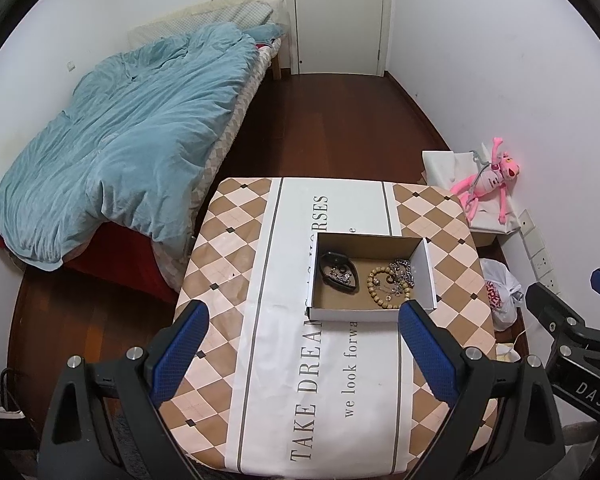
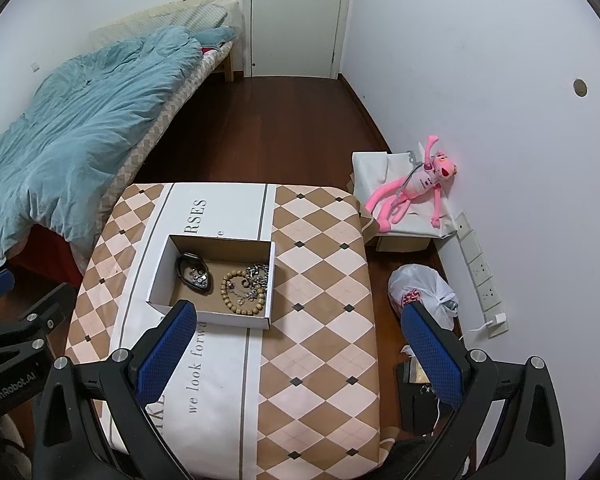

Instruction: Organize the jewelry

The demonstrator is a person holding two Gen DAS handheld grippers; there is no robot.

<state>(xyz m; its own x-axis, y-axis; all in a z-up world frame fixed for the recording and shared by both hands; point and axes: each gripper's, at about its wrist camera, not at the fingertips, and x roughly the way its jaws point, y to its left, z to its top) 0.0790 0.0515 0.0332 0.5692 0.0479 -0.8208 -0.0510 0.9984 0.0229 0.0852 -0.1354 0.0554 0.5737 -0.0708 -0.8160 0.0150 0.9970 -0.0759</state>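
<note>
An open white cardboard box [image 1: 429, 270] [image 2: 160, 276] sits on the checked tablecloth [image 1: 236, 264] [image 2: 320, 280]. Inside lie a black band [image 1: 339, 271] [image 2: 193, 271] with small silver pieces, a wooden bead bracelet [image 1: 384, 287] [image 2: 243, 293] and a silver chain [image 1: 403, 270] [image 2: 258, 274]. My left gripper [image 1: 304, 320] is open and empty, held above the table in front of the box. My right gripper [image 2: 300, 320] is open and empty, above the table to the right of the box. Each gripper shows at the edge of the other's view.
A bed with a teal duvet [image 1: 120, 136] stands left of the table. A pink plush toy [image 2: 416, 184] lies on a white box by the right wall. A white plastic bag [image 2: 424, 292] and a power strip [image 2: 482, 276] are on the floor at right.
</note>
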